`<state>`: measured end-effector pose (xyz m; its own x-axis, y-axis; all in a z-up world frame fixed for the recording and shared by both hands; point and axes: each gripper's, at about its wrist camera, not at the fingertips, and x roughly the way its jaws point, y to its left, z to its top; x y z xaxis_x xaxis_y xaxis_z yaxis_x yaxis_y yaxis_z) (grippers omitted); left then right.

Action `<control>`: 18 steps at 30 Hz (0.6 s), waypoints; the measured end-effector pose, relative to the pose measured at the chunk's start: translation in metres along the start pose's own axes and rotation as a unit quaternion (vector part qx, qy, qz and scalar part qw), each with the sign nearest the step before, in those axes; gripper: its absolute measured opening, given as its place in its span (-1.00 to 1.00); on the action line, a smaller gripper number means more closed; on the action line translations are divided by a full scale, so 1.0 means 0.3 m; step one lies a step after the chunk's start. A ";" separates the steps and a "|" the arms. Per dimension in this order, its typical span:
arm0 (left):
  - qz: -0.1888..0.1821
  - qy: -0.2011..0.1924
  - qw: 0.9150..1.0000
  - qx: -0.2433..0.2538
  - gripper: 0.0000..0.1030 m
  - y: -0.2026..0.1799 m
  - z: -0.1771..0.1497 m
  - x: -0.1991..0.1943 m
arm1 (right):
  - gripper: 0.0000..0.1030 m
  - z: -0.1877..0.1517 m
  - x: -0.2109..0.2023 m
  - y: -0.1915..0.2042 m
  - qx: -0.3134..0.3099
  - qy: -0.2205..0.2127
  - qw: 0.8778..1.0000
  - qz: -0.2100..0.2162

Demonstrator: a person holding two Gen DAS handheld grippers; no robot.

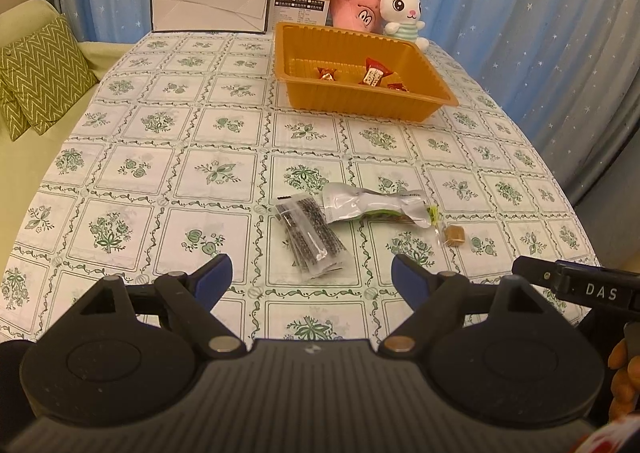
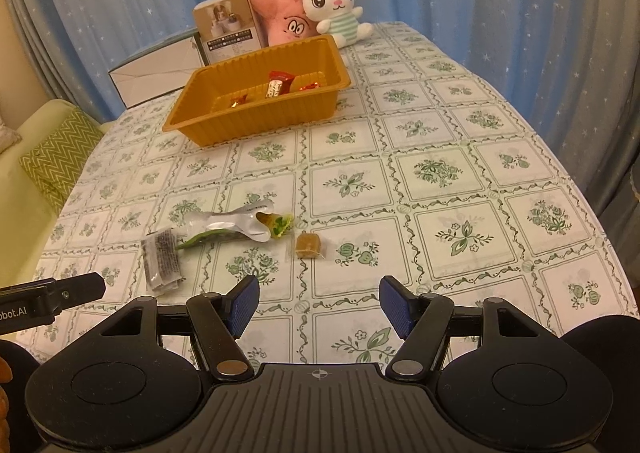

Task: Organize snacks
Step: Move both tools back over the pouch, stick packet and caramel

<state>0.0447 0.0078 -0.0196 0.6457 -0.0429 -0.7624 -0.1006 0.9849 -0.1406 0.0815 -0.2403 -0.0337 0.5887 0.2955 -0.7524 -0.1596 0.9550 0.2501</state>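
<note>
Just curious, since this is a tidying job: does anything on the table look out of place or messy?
Yes. Three snacks lie loose on the tablecloth, apart from the orange tray that holds the other sweets: a dark speckled packet, a crumpled silver pouch with one end apparently gaping open, and a small brown candy. Nothing looks spilled.

Open cloth-covered counter (image 2: 400,181) straight ahead of the right jaws, unobstructed up to the orange tray (image 2: 256,121) far ahead and left. Small caramel cube (image 2: 308,245) just ahead and slightly left of those jaws, silver packet (image 2: 236,227) and clear speckled packet (image 2: 162,261) further left, close together. Ahead of the left jaws, the same cluster: clear packet (image 1: 310,233) nearest, silver one (image 1: 376,205) touching it, cube (image 1: 454,235) off right. Bare counter to the left of that cluster. Beyond the tray (image 1: 360,101), boxes (image 1: 208,7) and plush toys (image 1: 400,9) lining the far edge, blocking passage there.
</note>
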 end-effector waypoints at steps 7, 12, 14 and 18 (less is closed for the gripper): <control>0.001 0.009 1.000 0.001 0.68 0.004 0.000 0.032 | 0.29 0.002 0.039 -0.006 -0.008 0.006 1.000 -0.004; 0.003 0.013 1.000 0.000 0.71 0.007 0.008 0.060 | 0.29 0.010 0.080 -0.014 -0.020 0.009 1.000 -0.007; 0.003 0.015 1.000 -0.001 0.72 0.008 0.011 0.073 | 0.29 0.013 0.100 -0.015 -0.029 0.010 1.000 -0.004; 0.005 0.021 1.000 -0.001 0.72 0.010 0.018 0.103 | 0.29 0.022 0.143 -0.015 -0.049 0.015 0.999 0.001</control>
<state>0.0686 0.0102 -0.0402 0.6120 -0.0409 -0.7898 -0.1083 0.9849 -0.1348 0.1127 -0.2320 -0.0630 0.5655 0.2960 -0.7698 -0.2377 0.9523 0.1916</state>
